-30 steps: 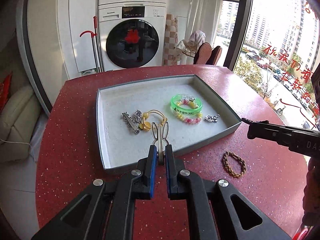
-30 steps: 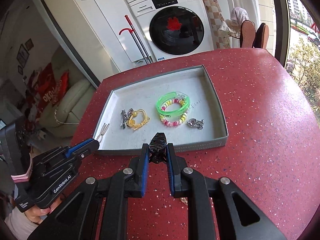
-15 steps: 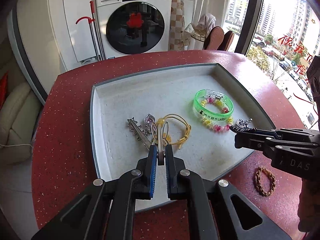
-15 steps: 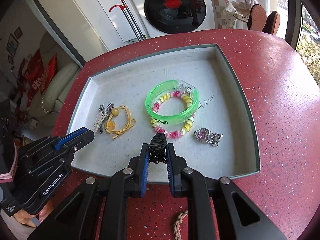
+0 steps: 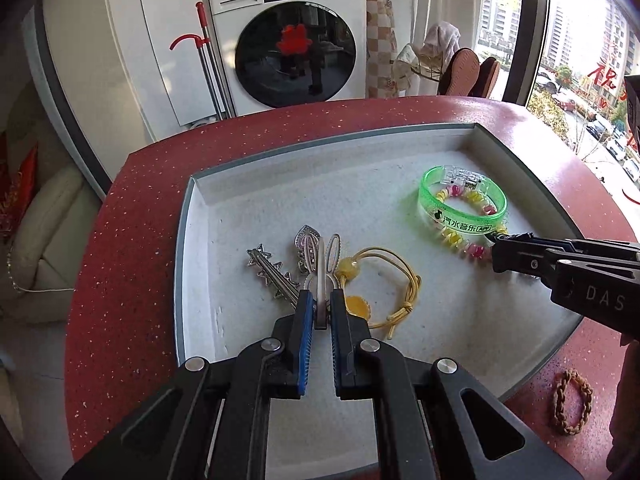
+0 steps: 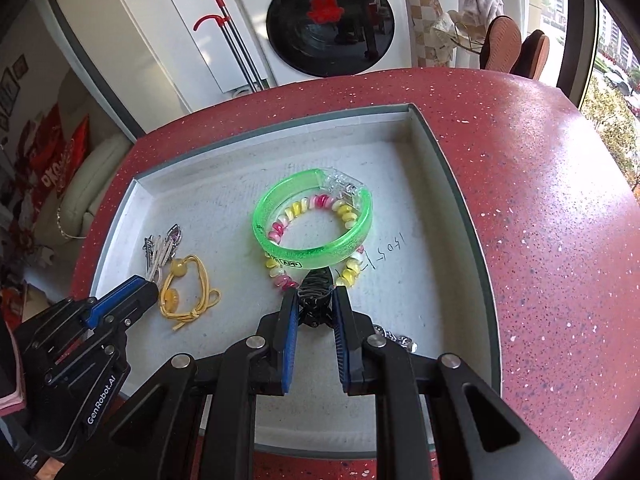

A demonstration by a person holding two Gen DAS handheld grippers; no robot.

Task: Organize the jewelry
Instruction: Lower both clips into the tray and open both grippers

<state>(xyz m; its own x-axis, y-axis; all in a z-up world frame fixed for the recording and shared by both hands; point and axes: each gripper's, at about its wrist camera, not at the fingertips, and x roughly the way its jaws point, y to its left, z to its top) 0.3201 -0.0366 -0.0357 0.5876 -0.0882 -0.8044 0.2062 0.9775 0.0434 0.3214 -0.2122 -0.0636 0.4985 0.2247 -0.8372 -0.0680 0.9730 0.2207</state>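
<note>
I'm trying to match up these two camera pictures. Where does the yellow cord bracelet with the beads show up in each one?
Left wrist view: the yellow cord bracelet lies in the grey tray, just right of the left gripper.
Right wrist view: the same bracelet lies at lower left in the tray, beside the left gripper's blue tip.
Shared landmark: the green bangle, right of the bracelet in both.

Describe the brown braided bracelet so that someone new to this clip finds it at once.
Start at the grey tray on the red speckled table. Go past the tray's near right corner onto the bare tabletop: the brown braided bracelet lies there. Unlike the other jewelry, it lies outside the tray and is rope-like, without beads or metal.
</note>
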